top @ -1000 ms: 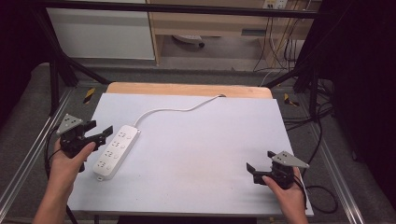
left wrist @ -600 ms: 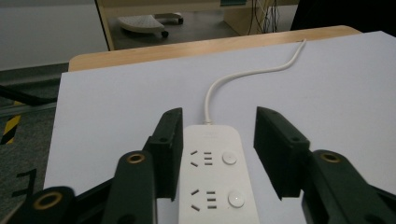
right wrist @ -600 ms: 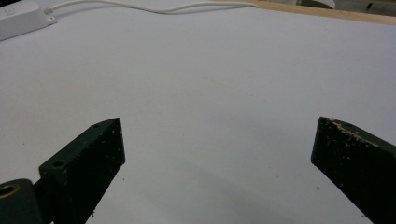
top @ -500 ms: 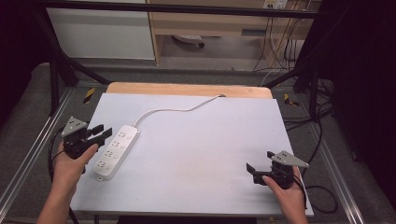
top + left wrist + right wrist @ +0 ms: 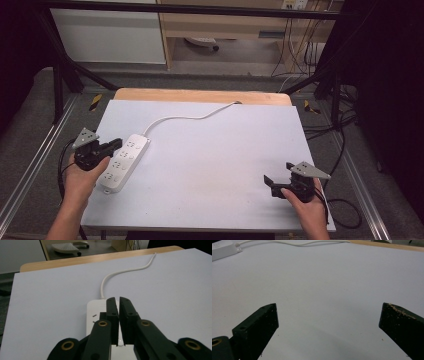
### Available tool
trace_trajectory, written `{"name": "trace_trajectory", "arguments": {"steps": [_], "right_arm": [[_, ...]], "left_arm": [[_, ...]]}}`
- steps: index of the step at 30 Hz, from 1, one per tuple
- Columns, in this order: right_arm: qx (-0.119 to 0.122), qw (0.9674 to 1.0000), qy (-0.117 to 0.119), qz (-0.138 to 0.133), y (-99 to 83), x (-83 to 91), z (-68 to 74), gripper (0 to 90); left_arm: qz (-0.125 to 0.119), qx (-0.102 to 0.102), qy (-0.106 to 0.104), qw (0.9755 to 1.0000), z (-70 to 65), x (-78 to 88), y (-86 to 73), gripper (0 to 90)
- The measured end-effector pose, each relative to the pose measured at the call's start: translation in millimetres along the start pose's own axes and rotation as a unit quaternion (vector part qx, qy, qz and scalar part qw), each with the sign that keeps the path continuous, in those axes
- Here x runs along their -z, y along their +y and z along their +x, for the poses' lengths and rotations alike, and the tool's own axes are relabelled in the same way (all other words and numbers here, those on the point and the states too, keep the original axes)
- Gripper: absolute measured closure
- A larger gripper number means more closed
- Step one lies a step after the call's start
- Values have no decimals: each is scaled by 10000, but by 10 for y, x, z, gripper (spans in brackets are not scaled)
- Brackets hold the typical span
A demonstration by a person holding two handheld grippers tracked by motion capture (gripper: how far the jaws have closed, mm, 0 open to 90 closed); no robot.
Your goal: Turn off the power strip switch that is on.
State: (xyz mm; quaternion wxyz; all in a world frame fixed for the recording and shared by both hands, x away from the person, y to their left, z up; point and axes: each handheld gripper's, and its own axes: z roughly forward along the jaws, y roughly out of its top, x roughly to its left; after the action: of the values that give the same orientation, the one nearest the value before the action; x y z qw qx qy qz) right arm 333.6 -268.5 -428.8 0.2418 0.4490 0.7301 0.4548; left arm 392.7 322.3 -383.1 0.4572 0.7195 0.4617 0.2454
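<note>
A white power strip (image 5: 124, 161) lies at the table's left, and its white cable (image 5: 190, 117) runs to the far edge. My left gripper (image 5: 117, 143) hovers at the strip's left side, tips over its sockets. In the left gripper view its jaws have just been closing and now stand shut (image 5: 118, 300) with nothing between them, above the power strip (image 5: 96, 311). My right gripper (image 5: 270, 182) rests near the table's front right corner. In the right gripper view it is open (image 5: 328, 312) over bare tabletop, with the power strip (image 5: 222, 250) far off.
The white table top (image 5: 225, 160) has a wooden strip (image 5: 200, 96) along its far edge. Metal frame rails (image 5: 35, 165) run down both sides. Black cables (image 5: 345, 207) lie on the floor at the right.
The left gripper's jaws have closed together over the power strip, with nothing caught between them. The right gripper has stayed where it was.
</note>
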Motion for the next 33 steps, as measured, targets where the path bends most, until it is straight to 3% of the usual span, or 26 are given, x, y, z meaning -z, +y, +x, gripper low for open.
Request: {"name": "trace_trajectory", "arguments": {"steps": [7, 17, 33], "right_arm": [[-3, 10000, 3, 7, -1, -4, 1, 29], [-28, 10000, 18, 35, -3, -6, 2, 29], [-27, 10000, 29, 52, 0, -3, 5, 30]], "left_arm": [[120, 67, -91, 9999, 15, -69, -59, 900], [562, -73, -104, 9983, 9, -226, -176, 900], [824, -108, -134, 9965, -18, -319, -227, 900]]}}
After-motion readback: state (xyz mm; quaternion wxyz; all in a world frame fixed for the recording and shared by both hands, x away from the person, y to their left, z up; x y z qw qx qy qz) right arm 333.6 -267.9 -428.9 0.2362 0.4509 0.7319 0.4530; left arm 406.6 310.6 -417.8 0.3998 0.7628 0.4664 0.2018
